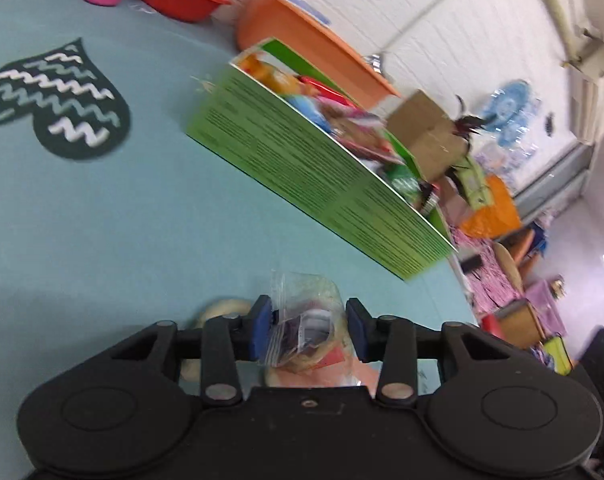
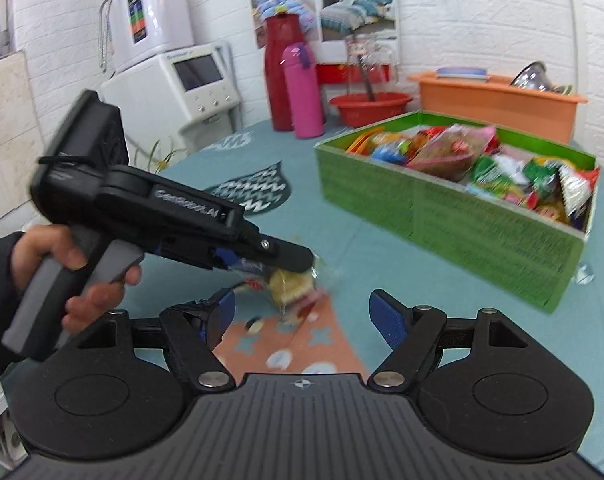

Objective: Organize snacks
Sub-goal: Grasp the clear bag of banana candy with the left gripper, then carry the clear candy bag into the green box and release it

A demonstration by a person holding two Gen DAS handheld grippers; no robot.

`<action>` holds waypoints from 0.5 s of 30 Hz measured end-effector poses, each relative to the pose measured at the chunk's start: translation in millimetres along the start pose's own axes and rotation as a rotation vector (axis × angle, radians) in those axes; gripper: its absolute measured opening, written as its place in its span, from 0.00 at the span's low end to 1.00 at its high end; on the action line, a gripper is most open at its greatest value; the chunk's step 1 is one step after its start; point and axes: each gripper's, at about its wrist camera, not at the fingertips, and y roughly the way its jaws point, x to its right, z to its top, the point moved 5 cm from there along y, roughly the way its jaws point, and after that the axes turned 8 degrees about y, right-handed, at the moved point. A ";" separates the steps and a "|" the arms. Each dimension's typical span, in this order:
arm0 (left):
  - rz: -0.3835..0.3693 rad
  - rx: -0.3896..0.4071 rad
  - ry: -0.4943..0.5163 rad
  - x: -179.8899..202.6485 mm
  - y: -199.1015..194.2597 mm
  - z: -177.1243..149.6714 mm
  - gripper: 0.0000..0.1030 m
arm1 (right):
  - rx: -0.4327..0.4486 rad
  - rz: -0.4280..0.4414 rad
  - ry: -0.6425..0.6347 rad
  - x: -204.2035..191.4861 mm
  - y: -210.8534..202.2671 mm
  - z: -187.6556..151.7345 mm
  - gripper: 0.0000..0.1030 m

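Observation:
A clear snack packet [image 1: 306,322] with a pale yellow cake inside lies on the teal tablecloth, close in front of the camera. My left gripper [image 1: 310,326] is shut on it, one blue pad on each side of the plastic. In the right wrist view a hand holds that left gripper [image 2: 297,266], which points down onto the same snack packet [image 2: 291,285]. My right gripper [image 2: 302,305] stands open just short of the packet, nothing between its fingers. The green snack box [image 2: 482,220], full of colourful packets, stands to the right; its printed wall [image 1: 302,160] rises beyond my left gripper.
A red flask [image 2: 279,76], a pink bottle [image 2: 304,92], a red basin [image 2: 370,108] and an orange tub [image 2: 498,100] line the table's far edge. A dark heart-shaped pattern [image 1: 57,100] and an orange patch [image 2: 297,340] mark the cloth. Cluttered boxes [image 1: 430,136] lie past the table.

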 end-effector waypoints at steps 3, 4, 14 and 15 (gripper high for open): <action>-0.014 0.017 -0.006 5.3 -8.6 -7.0 0.83 | -0.037 0.001 0.007 -2.9 5.8 -11.6 1.00; -0.017 0.021 -0.006 6.3 -11.1 -7.2 0.85 | -0.044 0.007 0.014 -3.0 6.8 -13.5 1.00; 0.009 0.021 0.041 19.0 -9.1 -4.8 0.92 | -0.049 -0.004 -0.004 -14.8 23.1 -13.9 1.00; 0.023 0.013 0.044 18.7 -5.5 -5.0 0.90 | -0.048 -0.022 -0.019 -16.3 26.7 -13.4 1.00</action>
